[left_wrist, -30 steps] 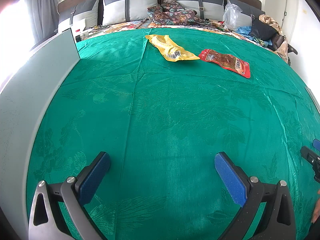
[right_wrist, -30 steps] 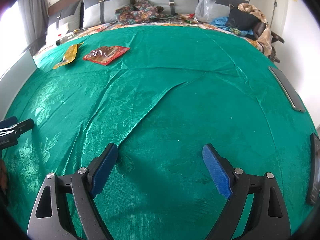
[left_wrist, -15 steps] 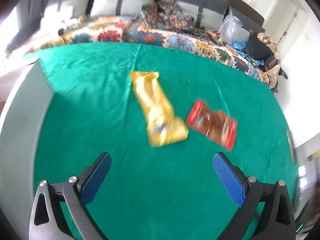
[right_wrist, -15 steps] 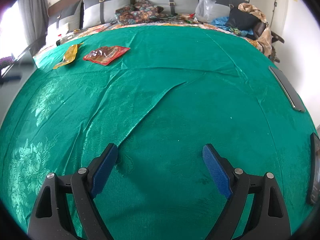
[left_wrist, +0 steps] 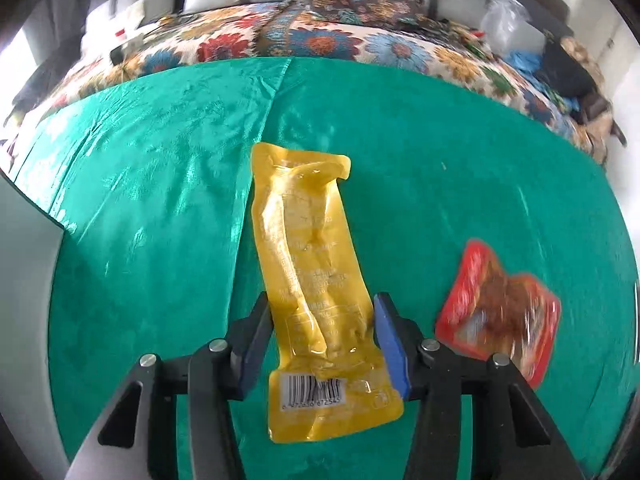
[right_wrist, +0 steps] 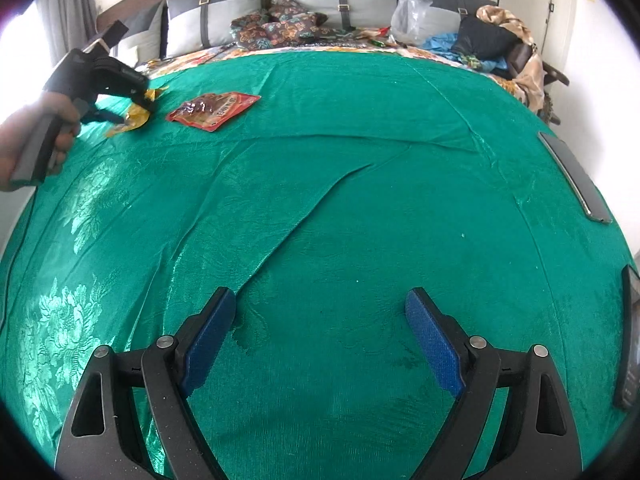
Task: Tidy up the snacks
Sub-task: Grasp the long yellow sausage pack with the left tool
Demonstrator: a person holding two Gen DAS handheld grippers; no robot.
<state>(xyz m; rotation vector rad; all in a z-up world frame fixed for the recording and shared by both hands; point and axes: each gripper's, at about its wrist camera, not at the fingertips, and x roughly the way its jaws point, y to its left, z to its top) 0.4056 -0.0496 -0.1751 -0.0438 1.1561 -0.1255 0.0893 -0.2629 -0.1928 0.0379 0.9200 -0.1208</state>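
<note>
A long yellow snack pouch (left_wrist: 312, 280) lies on the green cloth (left_wrist: 140, 240), barcode end toward me. My left gripper (left_wrist: 320, 320) straddles its lower half, the blue pads close against both edges of the pouch. A red snack packet (left_wrist: 500, 312) lies just right of it, blurred. In the right wrist view the left gripper (right_wrist: 140, 100) is at the far left over the yellow pouch (right_wrist: 136, 118), with the red packet (right_wrist: 214, 110) beside it. My right gripper (right_wrist: 320, 320) is open and empty above the cloth.
A grey panel (left_wrist: 24, 300) runs along the left edge of the cloth. A floral bedspread (left_wrist: 320, 40), pillows and bags lie beyond the cloth. Dark flat devices (right_wrist: 576, 176) lie along the cloth's right edge.
My left gripper moved forward to the yellow pouch and its jaws narrowed around it. The right gripper has not moved.
</note>
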